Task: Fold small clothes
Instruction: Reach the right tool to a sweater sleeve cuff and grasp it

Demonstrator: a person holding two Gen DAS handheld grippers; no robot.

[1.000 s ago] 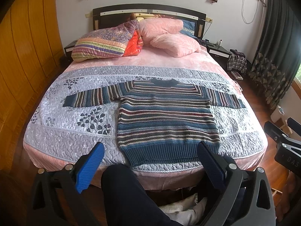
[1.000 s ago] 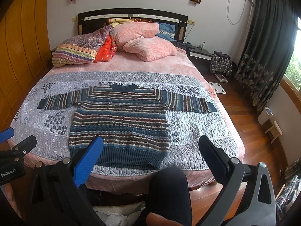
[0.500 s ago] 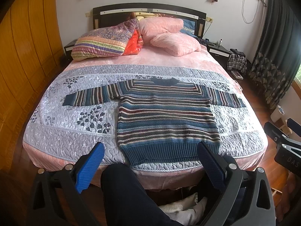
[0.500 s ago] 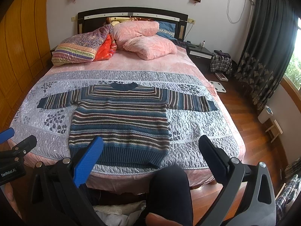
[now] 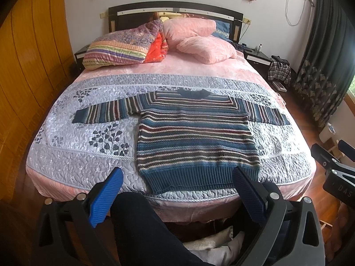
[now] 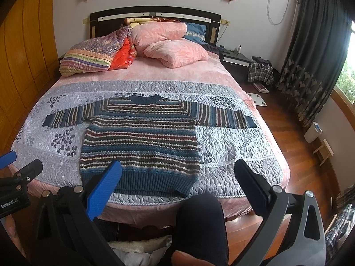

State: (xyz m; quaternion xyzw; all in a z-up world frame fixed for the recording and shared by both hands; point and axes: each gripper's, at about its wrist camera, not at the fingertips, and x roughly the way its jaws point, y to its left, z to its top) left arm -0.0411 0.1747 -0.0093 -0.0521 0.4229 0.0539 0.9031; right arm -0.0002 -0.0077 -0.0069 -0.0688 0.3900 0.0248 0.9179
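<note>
Striped knitted sweater in blue, maroon and cream [image 5: 195, 137]: spread flat, sleeves out, on grey quilted bedspread [image 5: 73, 155], hem towards the foot of the bed. Left gripper [image 5: 177, 190]: held level before the foot of the bed, blue-padded fingers [image 5: 106, 196] spread wide, empty. Right gripper [image 6: 177, 188]: same pose beside it, spread wide, empty. Person's dark-trousered knee [image 6: 200, 219] below.

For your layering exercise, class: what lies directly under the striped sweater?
The striped sweater lies flat, sleeves spread, on the grey quilted bedspread, which covers a pink sheet. The patch of quilt beneath the sweater is covered, so it cannot be seen.
</note>
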